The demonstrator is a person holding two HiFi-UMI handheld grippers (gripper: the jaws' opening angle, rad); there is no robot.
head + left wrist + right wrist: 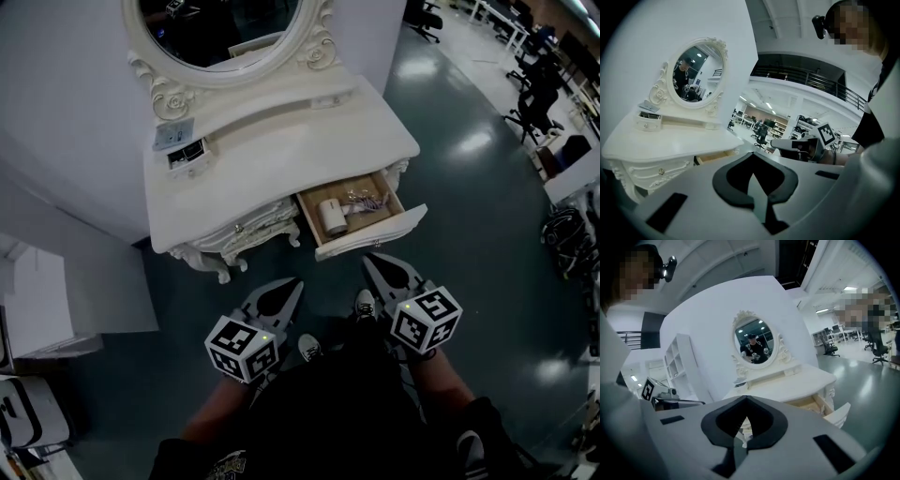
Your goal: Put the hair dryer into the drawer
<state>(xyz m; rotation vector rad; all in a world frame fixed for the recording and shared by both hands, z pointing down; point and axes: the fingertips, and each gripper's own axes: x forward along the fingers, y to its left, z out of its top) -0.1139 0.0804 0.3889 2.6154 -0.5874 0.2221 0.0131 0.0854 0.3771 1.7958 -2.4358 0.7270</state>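
While the hair dryer (333, 217) lies inside the open drawer (373, 240), I see both tools hanging just short of its front, touching nothing. My left gripper (292, 284) has its jaws together and empty. My right gripper (367, 259) is likewise closed on nothing.

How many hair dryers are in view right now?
1. The hair dryer lies in the open drawer at the vanity's right front. Closed drawers could hide others.
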